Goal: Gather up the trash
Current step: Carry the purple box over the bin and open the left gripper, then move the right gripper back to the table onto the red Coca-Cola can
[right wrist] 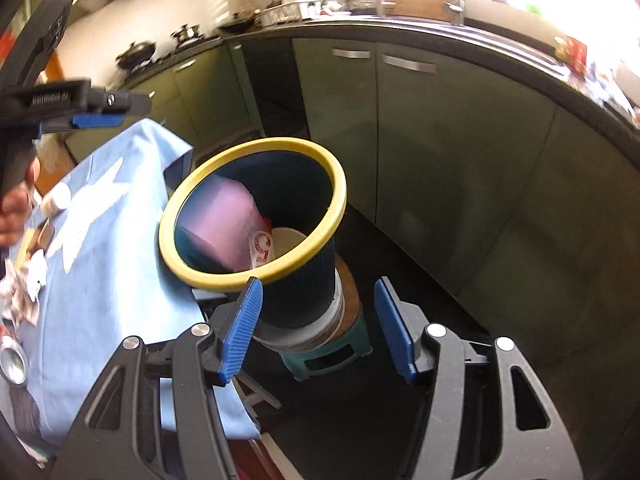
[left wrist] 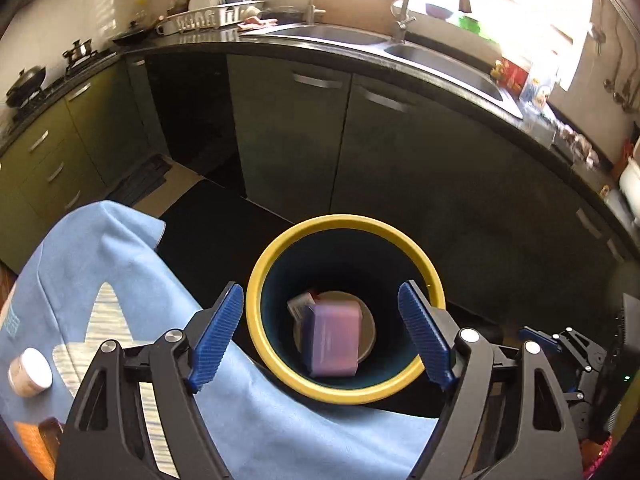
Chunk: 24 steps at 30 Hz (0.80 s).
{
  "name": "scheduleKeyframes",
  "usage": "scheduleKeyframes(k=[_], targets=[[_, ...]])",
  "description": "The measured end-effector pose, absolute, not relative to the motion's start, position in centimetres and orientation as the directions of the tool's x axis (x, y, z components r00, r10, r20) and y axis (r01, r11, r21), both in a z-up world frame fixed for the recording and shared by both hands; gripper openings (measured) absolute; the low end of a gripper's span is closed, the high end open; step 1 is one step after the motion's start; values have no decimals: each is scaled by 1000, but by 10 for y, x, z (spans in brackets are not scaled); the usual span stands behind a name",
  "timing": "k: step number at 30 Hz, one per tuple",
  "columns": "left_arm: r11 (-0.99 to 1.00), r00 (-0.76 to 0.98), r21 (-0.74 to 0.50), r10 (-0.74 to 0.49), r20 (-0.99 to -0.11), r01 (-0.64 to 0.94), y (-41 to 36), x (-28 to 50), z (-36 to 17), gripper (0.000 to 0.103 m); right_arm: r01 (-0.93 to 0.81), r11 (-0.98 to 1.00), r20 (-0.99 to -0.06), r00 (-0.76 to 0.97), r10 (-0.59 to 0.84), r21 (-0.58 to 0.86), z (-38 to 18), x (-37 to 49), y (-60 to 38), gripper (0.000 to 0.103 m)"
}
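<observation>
The left gripper [left wrist: 320,332] hangs spread and empty over the bin [left wrist: 256,320], a purple box [left wrist: 332,340] lying deep inside below the jaws. The right gripper [right wrist: 318,330], also spread and empty, sits near the bin's yellow rim [right wrist: 336,184]. Table cloth [left wrist: 132,280] hugs the bin's left; dark floor [right wrist: 400,248] lies open toward the far cabinets [left wrist: 288,140].

Table: blue cloth [left wrist: 120,272] covers it.
On cloth: small jar [left wrist: 30,372], crumpled paper [right wrist: 24,292], can [right wrist: 14,364].
Stool [right wrist: 332,354]: carries the bin [right wrist: 296,292].

right gripper [right wrist: 318,326] hanging open, empty | bin [right wrist: 256,276] sitting on stool [right wrist: 324,354] | purple box [right wrist: 222,220] lying inside bin
</observation>
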<state>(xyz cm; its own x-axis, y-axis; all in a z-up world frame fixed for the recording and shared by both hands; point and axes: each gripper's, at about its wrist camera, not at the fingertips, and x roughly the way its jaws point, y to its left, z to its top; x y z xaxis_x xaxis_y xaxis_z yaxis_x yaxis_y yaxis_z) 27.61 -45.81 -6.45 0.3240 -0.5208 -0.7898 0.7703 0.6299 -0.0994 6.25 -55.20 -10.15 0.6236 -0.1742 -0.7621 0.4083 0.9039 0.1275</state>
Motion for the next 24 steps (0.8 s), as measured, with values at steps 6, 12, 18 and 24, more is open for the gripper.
scheduleKeyframes(k=[6,12,18,24], targets=[[667,424,-98,-572,-702,738,-369,245,-22,85,332,937,-764,631,-134,110,-93,72,-541,56],[739,565,-74,-572,-595,670,-246,187,14,92,196,972,-774,632,-27,126,-92,95,-504,56],[850,763,99,-407,-503,518,-149,131,18,98,-34,996,-793,603,89,85,-75,121,-446,56],[938,828,30,-290,-480,346,-52,103,9,98,-351,935,-830,504,238,54,-51,142,-366,56]])
